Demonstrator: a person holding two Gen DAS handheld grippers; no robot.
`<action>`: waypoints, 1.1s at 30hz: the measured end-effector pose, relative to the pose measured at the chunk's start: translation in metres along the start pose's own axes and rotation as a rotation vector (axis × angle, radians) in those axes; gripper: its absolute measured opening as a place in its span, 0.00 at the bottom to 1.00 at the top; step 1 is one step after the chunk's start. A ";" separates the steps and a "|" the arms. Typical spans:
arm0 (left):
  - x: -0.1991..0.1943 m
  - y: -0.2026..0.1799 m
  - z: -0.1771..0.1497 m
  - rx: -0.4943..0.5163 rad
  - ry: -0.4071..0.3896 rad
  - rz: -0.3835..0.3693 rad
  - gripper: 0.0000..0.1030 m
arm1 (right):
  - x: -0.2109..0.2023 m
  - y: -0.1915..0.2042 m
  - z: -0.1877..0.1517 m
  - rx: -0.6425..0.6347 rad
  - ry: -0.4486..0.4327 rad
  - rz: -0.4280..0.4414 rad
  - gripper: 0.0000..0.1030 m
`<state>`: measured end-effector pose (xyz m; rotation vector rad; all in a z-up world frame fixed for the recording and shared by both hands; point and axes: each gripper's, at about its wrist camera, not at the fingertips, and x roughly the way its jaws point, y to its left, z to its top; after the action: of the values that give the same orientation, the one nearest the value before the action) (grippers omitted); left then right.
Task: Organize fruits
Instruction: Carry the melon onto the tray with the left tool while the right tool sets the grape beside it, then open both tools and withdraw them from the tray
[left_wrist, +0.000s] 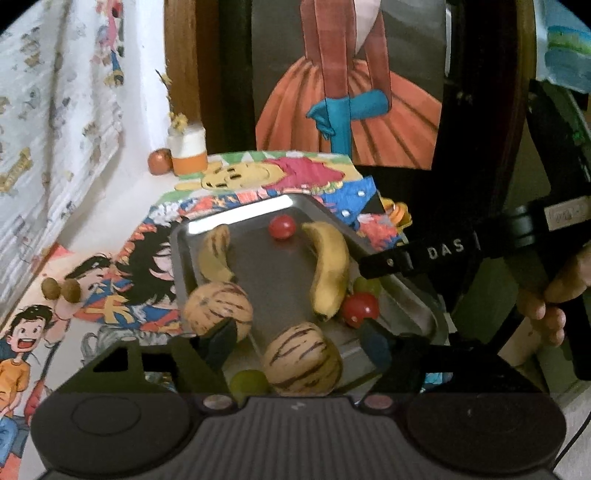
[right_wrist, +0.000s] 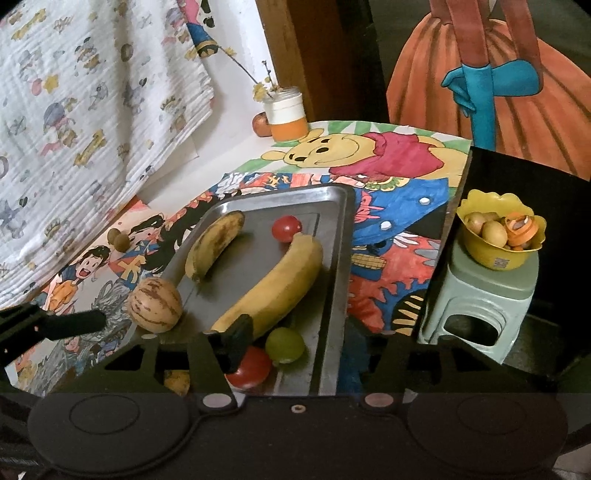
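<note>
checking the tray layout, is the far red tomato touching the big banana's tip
Apart. The left wrist view shows bare tray between the tomato and the big banana.

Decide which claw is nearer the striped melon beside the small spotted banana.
Left. The left claw has one finger right beside the striped melon; the right claw sits across the tray, by the big banana's end.
</note>
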<state>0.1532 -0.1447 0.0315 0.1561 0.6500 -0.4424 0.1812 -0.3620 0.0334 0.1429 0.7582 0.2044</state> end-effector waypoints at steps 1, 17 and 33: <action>-0.003 0.002 0.000 -0.006 -0.007 0.001 0.79 | -0.002 0.000 -0.001 0.003 -0.004 -0.001 0.63; -0.033 0.058 -0.021 -0.227 -0.046 0.103 1.00 | -0.040 0.024 -0.023 -0.012 -0.069 -0.015 0.99; -0.055 0.091 -0.065 -0.326 0.045 0.131 1.00 | -0.040 0.073 -0.064 -0.046 0.076 -0.033 0.99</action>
<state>0.1191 -0.0262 0.0143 -0.1003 0.7421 -0.2028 0.0992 -0.2973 0.0286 0.0796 0.8299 0.1962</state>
